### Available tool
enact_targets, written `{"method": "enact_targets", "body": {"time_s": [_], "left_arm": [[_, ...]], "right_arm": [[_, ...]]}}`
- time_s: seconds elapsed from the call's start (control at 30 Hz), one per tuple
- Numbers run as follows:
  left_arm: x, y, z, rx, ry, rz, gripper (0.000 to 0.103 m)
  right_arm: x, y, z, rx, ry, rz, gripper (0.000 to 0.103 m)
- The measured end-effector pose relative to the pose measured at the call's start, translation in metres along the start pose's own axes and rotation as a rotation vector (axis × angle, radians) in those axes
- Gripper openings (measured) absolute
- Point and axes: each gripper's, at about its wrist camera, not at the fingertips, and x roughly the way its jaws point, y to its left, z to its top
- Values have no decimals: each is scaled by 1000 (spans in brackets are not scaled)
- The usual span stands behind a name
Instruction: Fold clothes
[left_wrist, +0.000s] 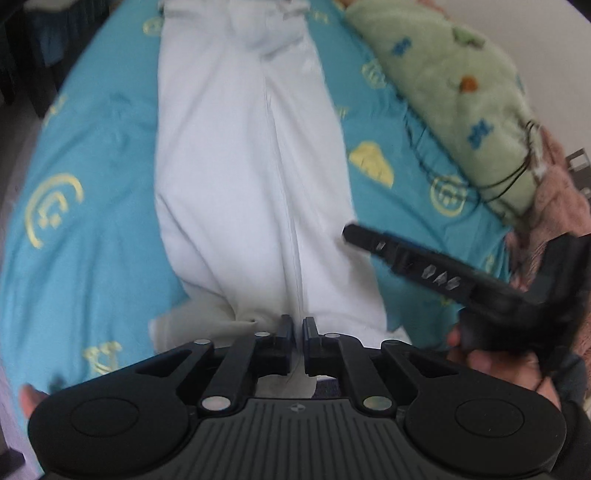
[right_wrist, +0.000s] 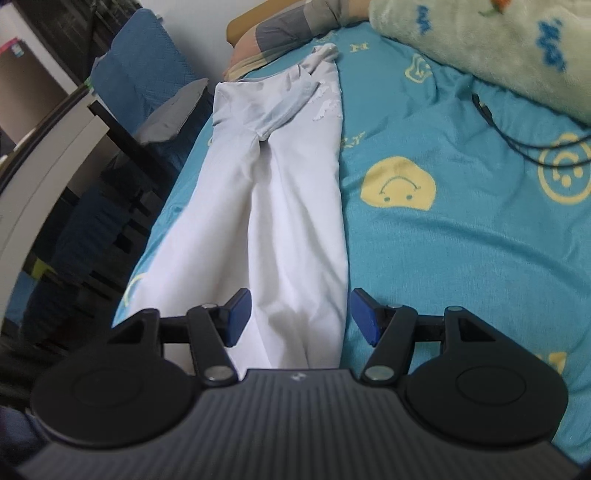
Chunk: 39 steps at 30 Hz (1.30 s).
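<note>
White trousers (left_wrist: 240, 166) lie flat and lengthwise on the bed, legs side by side with a seam line between them. In the left wrist view the waist end sits at 12 o'clock and the leg ends at 6 o'clock. In the right wrist view the trousers (right_wrist: 291, 206) run from the near edge up toward 11 o'clock, the waist close to the pillows.

Left gripper (left_wrist: 298, 334): fingers drawn together to a narrow slit at the hem end of the trousers. White cloth lies directly under and in front of the tips; whether any fabric is pinched in the slit cannot be told.

Right gripper (right_wrist: 300, 315): blue pads (right_wrist: 236, 314) spread wide, one on each side of the right leg's lower end, cloth between them but not clamped. In the left wrist view the same tool (left_wrist: 424, 266) comes in from 3 o'clock, blurred, its tip at the trouser edge, held in a hand (left_wrist: 480, 354).

Under the garment is a turquoise sheet (right_wrist: 461, 240) printed with yellow smiley faces. A pale green blanket (left_wrist: 454, 88) with blue and orange motifs lies along the 1–3 o'clock side. A thin black cable (right_wrist: 517, 144) trails over the sheet beside it. Grey and pink pillows (right_wrist: 280, 29) sit at 12 o'clock in the right wrist view. Dark furniture (right_wrist: 74, 221) stands off the bed at 9 o'clock.
</note>
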Motion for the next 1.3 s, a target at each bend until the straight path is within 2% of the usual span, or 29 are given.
{"method": "enact_targets", "body": {"time_s": [0.07, 0.1, 0.17, 0.2, 0.27, 0.4, 0.5, 0.6, 0.7, 0.77, 0.8, 0.87, 0.9, 0.93, 1.0, 1.2, 1.3], "left_arm": [[-1, 15, -1, -54, -9, -31, 33], [-2, 22, -1, -82, -15, -47, 38], [-13, 37, -1, -136, -50, -79, 57], [-19, 45, -1, -161, -72, -88, 61], [-29, 61, -1, -212, -118, -83, 75], [-26, 90, 5, -337, -179, -24, 75], [-9, 95, 10, -371, -161, 17, 75], [11, 87, 7, -352, -83, 15, 69], [26, 79, 3, -333, -14, 4, 59], [25, 76, -2, -325, 18, -14, 41], [24, 75, -4, -323, 36, -23, 37], [18, 71, -8, -311, 49, -30, 20], [15, 69, -10, -304, 55, -34, 19], [11, 68, -12, -309, 55, -50, 14], [-2, 71, -17, -347, 34, -112, 10], [-69, 76, -25, -439, -142, -330, 7], [-104, 74, -31, -451, -230, -386, 6]], "right_arm": [[-1, -7, -2, 45, 21, 16, 63], [-2, -10, -3, 72, 33, 27, 63], [-3, -16, -5, 124, 54, 49, 64], [-4, -18, -7, 150, 65, 61, 68], [-3, -22, -10, 197, 94, 62, 69], [2, -31, -17, 293, 159, 92, 69], [5, -36, -25, 364, 210, 137, 69], [8, -26, -36, 343, 272, 165, 68], [6, -9, -46, 271, 308, 139, 64], [4, 2, -52, 227, 331, 115, 59], [3, 9, -55, 188, 343, 106, 57], [-1, 19, -58, 125, 352, 75, 42], [-3, 21, -58, 116, 355, 68, 25], [-5, 23, -58, 107, 358, 61, 21], [-14, 28, -54, 84, 346, 56, 15], [-83, 47, -12, 30, 147, 108, 14], [-119, 56, 9, 13, 63, 136, 13]]}}
